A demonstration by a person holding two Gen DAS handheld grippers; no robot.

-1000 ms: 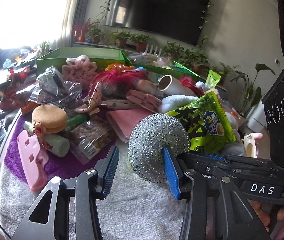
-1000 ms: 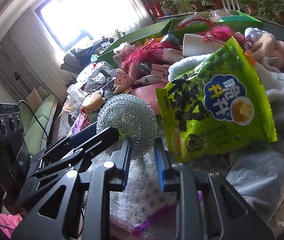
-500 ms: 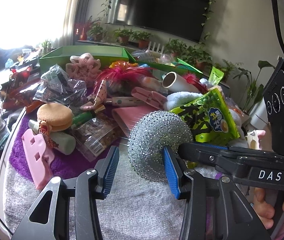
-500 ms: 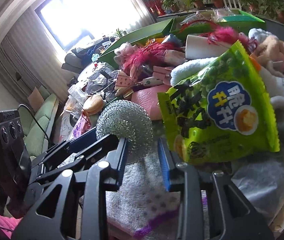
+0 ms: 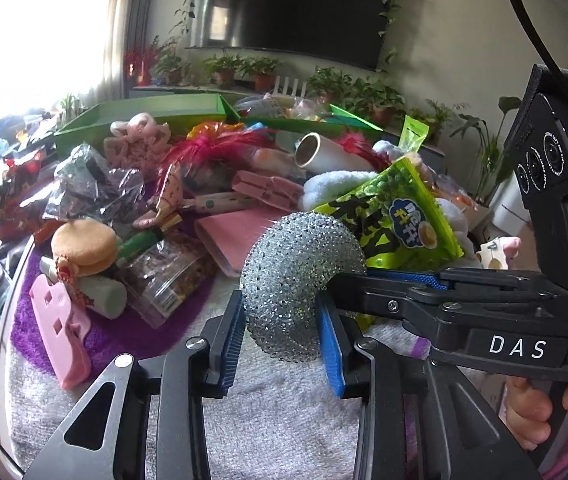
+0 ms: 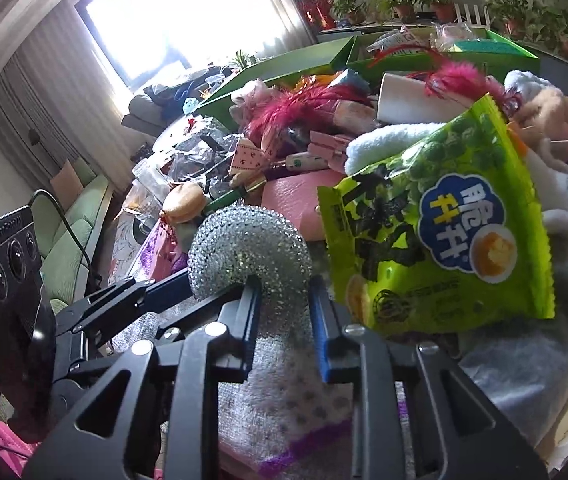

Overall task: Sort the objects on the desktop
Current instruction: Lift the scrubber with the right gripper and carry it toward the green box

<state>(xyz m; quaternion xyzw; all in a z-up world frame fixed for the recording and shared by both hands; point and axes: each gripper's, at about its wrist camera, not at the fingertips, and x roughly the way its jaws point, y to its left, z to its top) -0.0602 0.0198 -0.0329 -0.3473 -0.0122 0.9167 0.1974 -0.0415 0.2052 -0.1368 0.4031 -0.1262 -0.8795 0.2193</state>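
Left cam sits low, just behind the left claw (image 5: 280, 338), facing the TV wall. Right cam sits low behind the right claw (image 6: 284, 330), facing the window. Both are v. close to the silver scrub ball (image 5: 300, 280) and share the green snack bag (image 6: 440, 232).

Left hand-held gripper (image 5: 280, 336) clamped; right hand-held gripper (image 6: 284, 320) clamped.

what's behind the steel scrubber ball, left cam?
Behind the steel scrubber ball: a pink pouch at its left and a green snack bag at its right. The ball covers their near edges and whatever lies between them.
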